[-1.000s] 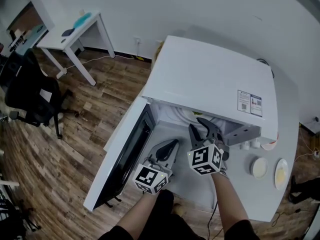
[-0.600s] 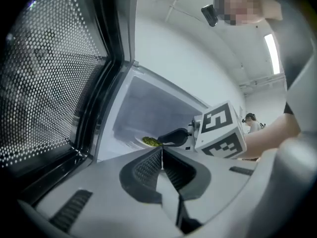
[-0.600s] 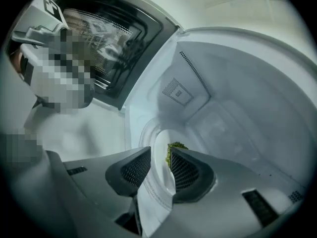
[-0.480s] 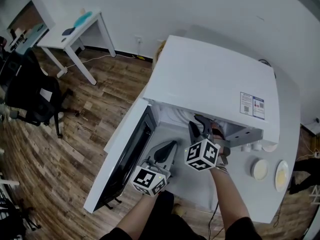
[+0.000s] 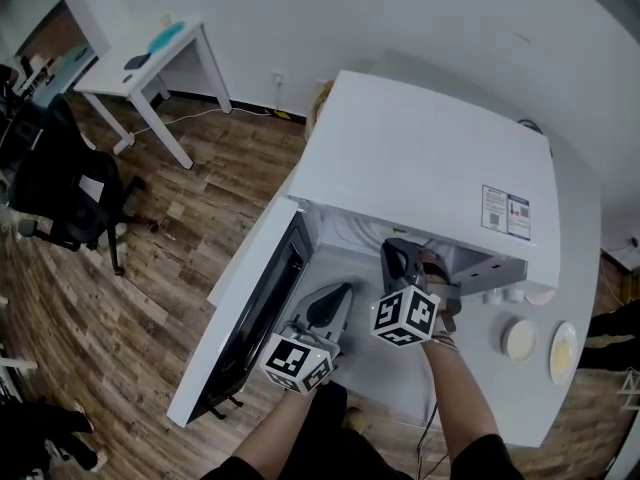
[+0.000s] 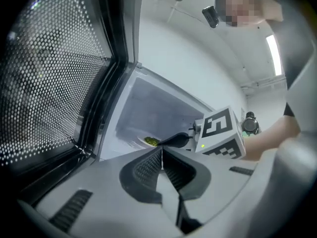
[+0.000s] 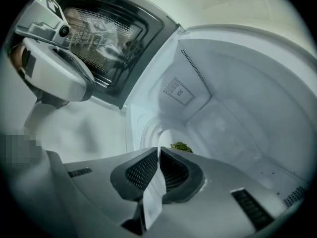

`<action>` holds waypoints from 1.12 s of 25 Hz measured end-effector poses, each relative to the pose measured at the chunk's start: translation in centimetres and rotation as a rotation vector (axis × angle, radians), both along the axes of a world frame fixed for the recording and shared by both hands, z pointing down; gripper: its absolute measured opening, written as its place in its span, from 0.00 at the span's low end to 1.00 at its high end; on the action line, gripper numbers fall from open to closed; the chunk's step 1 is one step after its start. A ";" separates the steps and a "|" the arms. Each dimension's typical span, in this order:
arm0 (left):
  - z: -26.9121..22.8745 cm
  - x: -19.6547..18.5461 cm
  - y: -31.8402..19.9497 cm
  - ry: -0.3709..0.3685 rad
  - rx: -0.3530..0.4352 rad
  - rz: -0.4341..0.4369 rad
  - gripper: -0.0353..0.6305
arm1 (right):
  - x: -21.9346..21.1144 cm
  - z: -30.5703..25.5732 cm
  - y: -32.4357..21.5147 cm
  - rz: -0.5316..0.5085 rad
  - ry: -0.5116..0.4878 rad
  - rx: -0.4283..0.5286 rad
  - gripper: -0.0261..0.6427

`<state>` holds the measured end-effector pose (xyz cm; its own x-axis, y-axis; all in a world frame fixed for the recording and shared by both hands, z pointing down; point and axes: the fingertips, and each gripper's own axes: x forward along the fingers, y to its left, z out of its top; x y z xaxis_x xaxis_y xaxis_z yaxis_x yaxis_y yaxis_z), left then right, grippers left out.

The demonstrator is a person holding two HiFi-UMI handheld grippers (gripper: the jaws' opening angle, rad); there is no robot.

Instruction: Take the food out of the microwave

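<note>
So the food (image 7: 181,147) is a green, leafy clump inside the microwave (image 5: 430,158); its top sticker (image 5: 503,211) is unreadable. Left gripper (image 6: 161,152) and right gripper (image 7: 158,152) are both clenched, empty.

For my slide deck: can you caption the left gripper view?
Shut left claw beside the open microwave door, while the right claw reaches toward green food inside.

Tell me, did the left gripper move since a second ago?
No. The left gripper sits in the same spot as before, right beside the open microwave door, no closer to it and no farther away.
</note>
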<state>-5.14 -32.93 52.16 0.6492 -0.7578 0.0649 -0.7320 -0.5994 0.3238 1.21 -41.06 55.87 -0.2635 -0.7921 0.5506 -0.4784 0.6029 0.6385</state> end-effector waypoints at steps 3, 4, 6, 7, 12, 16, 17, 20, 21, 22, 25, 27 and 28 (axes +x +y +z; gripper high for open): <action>0.1 0.0 0.0 0.002 -0.002 -0.001 0.07 | -0.2 0.0 1.1 -0.018 0.006 0.009 0.10; 0.2 0.0 0.0 0.002 -0.003 -0.002 0.07 | -0.3 -0.1 1.6 -0.025 0.009 0.014 0.10; 0.3 -0.1 0.0 0.001 -0.007 -0.004 0.07 | -0.6 -0.2 2.7 -0.041 0.016 0.027 0.10; 0.4 -0.2 0.0 0.002 -0.011 -0.007 0.07 | -0.7 -0.3 3.2 -0.049 0.020 0.033 0.10; 1.0 -0.2 -0.3 0.012 -0.047 -0.022 0.07 | -1.3 -0.6 5.2 -0.074 0.011 0.047 0.10; 1.4 0.1 -0.5 0.012 -0.082 -0.025 0.07 | -1.5 -0.7 6.5 -0.085 0.011 0.067 0.10; 1.4 0.2 -0.6 0.012 -0.086 -0.024 0.07 | -1.6 -0.7 6.7 -0.085 0.008 0.068 0.10; 1.4 0.4 -0.6 0.013 -0.093 -0.017 0.07 | -1.6 -0.3 6.9 -0.078 -0.014 0.081 0.10; 1.4 0.5 -0.5 0.015 -0.094 -0.015 0.07 | -1.5 -0.3 6.9 -0.072 -0.024 0.086 0.10; 1.4 0.6 -0.5 0.016 -0.095 -0.013 0.07 | -1.4 -0.4 7.0 -0.065 -0.037 0.089 0.10; 1.4 0.7 -0.5 0.017 -0.096 -0.013 0.07 | -1.1 -1.3 7.7 -0.036 -0.115 0.093 0.10; 1.5 0.8 -0.5 0.016 -0.098 -0.012 0.07 | -0.5 -2.0 8.3 0.016 -0.206 0.079 0.11; 1.5 0.8 -0.5 0.013 -0.099 -0.010 0.07 | 0.1 -2.3 8.6 0.059 -0.274 0.060 0.11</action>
<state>-4.31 -33.45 53.67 0.6428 -0.7547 0.1313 -0.7331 -0.5564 0.3911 1.27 -32.49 53.59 -0.3482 -0.8395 0.4172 -0.6715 0.5339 0.5139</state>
